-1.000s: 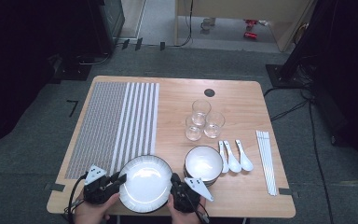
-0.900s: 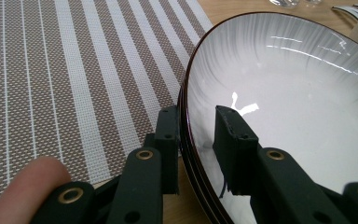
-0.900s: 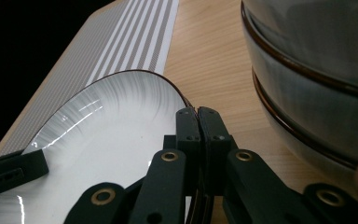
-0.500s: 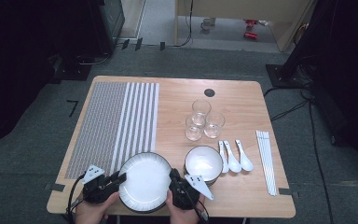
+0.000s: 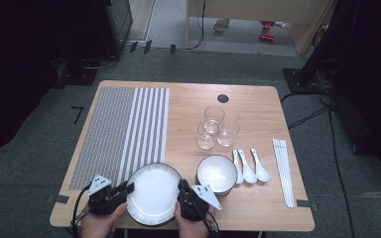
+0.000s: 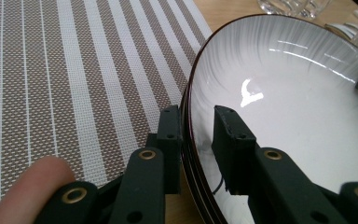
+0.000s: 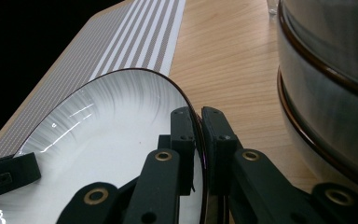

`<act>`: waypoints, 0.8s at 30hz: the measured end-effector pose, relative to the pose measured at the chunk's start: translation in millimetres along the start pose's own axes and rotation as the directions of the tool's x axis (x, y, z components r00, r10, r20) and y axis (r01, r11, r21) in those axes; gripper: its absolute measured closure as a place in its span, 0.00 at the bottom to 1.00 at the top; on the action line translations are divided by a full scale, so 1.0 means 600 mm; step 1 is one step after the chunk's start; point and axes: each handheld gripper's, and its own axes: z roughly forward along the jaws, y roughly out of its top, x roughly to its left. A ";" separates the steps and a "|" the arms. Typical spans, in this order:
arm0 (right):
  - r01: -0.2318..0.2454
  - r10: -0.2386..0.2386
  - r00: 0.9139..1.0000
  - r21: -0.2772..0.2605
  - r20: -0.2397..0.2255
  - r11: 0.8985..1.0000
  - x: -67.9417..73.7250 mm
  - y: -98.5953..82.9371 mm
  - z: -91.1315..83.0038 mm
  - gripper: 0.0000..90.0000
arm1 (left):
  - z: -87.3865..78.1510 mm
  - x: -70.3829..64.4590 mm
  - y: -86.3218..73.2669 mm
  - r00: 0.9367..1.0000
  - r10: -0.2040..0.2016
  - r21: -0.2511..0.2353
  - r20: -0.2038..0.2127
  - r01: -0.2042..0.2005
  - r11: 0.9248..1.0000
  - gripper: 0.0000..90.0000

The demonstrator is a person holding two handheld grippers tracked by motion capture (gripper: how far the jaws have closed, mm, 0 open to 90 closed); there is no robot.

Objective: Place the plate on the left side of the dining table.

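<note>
A white plate (image 5: 154, 196) with a dark rim lies at the near edge of the wooden table (image 5: 188, 106), partly over the striped placemat (image 5: 124, 129). My left gripper (image 5: 127, 190) straddles the plate's left rim, one jaw outside and one inside the plate (image 6: 284, 93), shut on it (image 6: 198, 126). My right gripper (image 5: 182, 187) is clamped on the opposite rim; in the right gripper view its jaws (image 7: 198, 121) press together on the plate (image 7: 98, 130) edge. The rim under the left jaws looks layered, like stacked plates.
Stacked white bowls (image 5: 217, 173) stand just right of the right gripper, looming close (image 7: 331, 70). Three glasses (image 5: 213, 126) cluster mid-table, with three white spoons (image 5: 248, 168) and white chopsticks (image 5: 284, 171) to the right. The placemat (image 6: 51, 70) stretches away to the far left.
Hardly anything differs; both grippers stay on the plate's rims and the plate has shifted only slightly.
</note>
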 end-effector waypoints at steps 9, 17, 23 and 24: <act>-0.020 0.020 1.000 -0.017 -0.024 1.000 -0.006 -0.005 -0.001 0.95 | 0.000 0.005 -0.001 1.000 -0.027 -0.019 0.014 0.027 0.999 0.85; -0.050 0.049 0.997 -0.017 -0.060 0.999 -0.013 -0.011 0.000 0.97 | -0.007 0.006 0.002 1.000 -0.021 -0.045 0.018 0.022 0.999 0.92; -0.026 0.024 0.998 -0.028 -0.063 0.999 -0.011 -0.008 0.000 0.97 | -0.007 0.009 0.003 0.998 -0.051 -0.046 0.033 0.053 0.998 0.93; -0.023 0.021 0.998 -0.030 -0.065 0.999 -0.009 -0.007 -0.001 0.97 | -0.007 0.009 0.003 0.998 -0.048 -0.047 0.032 0.050 0.998 0.93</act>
